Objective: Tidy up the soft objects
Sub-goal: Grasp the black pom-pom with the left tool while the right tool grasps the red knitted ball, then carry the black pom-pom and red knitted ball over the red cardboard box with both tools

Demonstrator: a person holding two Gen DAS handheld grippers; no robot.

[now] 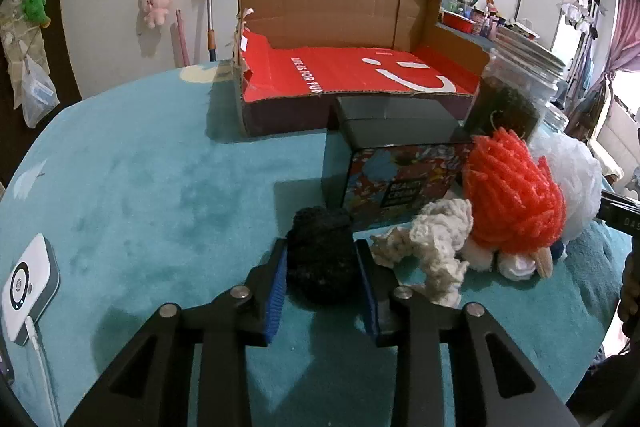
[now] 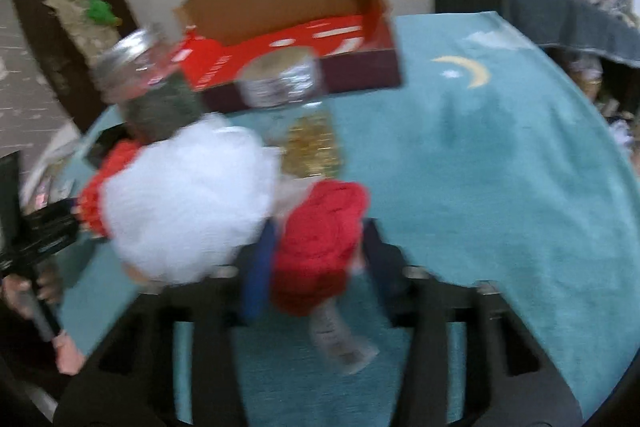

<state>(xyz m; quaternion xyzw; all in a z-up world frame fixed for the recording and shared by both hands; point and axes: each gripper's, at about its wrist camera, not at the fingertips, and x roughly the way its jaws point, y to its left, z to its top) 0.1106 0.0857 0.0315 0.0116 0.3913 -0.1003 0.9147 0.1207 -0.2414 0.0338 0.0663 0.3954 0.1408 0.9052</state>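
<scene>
Black fuzzy ball (image 1: pixel 322 253) sits squeezed between the left tongs (image 1: pixel 323 281) on the teal worktop (image 1: pixel 160 187), beside a cream rope toy (image 1: pixel 432 247). The right tongs (image 2: pixel 316 247) pinch a red soft bundle (image 2: pixel 320 243) by a white puff (image 2: pixel 184 199).

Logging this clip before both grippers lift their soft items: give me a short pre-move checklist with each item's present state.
1. Left gripper closed on the black fuzzy ball: ok, the blue pads press both its sides.
2. Right gripper closed on the red yarn bundle: ok, though the view is blurred.
3. Cardboard box open with room inside: ok, only its red floor shows.
4. Neighbours free of the left grip: ok, the cream rope toy lies beside the right finger, not between the pads.
5. White mesh puff free of the right grip: cannot tell, it overlaps the left finger.
</scene>
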